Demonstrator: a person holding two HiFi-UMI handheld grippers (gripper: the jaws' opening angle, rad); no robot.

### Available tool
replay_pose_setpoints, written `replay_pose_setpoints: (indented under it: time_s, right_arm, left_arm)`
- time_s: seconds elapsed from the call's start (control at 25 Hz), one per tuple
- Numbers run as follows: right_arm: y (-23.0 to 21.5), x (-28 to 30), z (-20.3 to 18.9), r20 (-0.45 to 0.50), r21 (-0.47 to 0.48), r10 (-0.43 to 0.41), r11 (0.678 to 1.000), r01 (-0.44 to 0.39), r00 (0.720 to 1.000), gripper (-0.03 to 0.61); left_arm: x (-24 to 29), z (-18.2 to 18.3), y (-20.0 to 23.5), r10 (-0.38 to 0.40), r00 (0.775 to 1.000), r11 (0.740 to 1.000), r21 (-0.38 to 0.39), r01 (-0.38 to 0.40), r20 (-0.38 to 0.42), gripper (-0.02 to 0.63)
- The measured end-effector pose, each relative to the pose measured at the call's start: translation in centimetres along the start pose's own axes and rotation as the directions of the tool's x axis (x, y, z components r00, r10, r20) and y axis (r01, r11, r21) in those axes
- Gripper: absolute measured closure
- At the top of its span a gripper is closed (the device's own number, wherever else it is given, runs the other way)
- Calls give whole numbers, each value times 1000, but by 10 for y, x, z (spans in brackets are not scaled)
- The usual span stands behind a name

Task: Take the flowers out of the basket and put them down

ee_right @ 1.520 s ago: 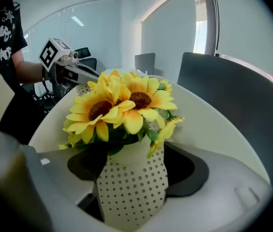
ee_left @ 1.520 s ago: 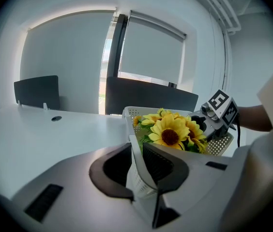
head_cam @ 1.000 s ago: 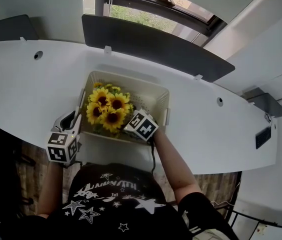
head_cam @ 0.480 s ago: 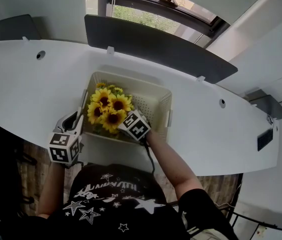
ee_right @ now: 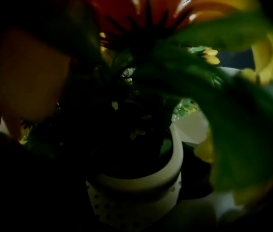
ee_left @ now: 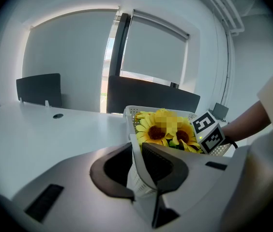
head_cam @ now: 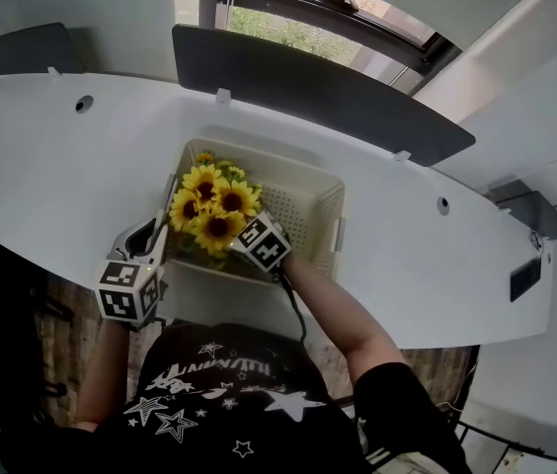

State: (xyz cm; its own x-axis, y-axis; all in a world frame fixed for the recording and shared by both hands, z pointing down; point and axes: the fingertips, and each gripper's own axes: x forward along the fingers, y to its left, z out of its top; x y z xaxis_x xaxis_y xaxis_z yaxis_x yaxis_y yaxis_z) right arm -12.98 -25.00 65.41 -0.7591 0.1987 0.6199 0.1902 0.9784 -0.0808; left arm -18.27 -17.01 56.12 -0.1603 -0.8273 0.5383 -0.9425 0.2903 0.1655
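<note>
Yellow flowers stand upright in basket, blooms upward.

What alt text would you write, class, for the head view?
From above, a person's right gripper reaches among sunflowers in a white basket on a curved white desk, jaws just opened wider, gripping nothing yet. The left gripper clamps the basket's left rim.

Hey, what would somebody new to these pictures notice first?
First the bright yellow sunflowers, bunched in the left half of the white basket at the near edge of the white desk. The left gripper is clamped on the basket's left wall. The right gripper pokes into the blooms; its jaws have just been opening, with the white pot ahead of them, not visibly gripped.
</note>
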Motion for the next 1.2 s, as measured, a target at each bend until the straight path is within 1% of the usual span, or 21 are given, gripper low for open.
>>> replay_pose_setpoints:
  time_s: [0.32,0.56,0.68,0.88,1.04,1.2]
  right_arm:
    - [1,13,11,30,-3,24,1000,-24,999,35]
    - [2,20,13,-4,-33,16,999,-16,1000,45]
    - [2,20,14,-6,-31,12,999,-12,1000,48]
    - [-2,8,9,-8,-13,17,1000,-17,1000,51]
    - [-9,-5,12,18,-7,-9,1000,9,1000,55]
    - [-9,-12,12,29,-8,-17,1000,17,999,58]
  left_arm:
    - [0,0,-1,3,1000,1000,-6,-3,-2,545]
    - [-1,-2,-2,3,1000,1000,-10,-3,0,546]
    - [-1,-3,-2,0,1000,1000,-11,0,0,546]
    - [-2,-4,-3,-7,1000,1000,-23,7,12,546]
    - [-3,-4,-2,-12,1000,1000,-24,12,16,546]
    - [-3,-4,-2,-17,1000,1000,-24,18,14,546]
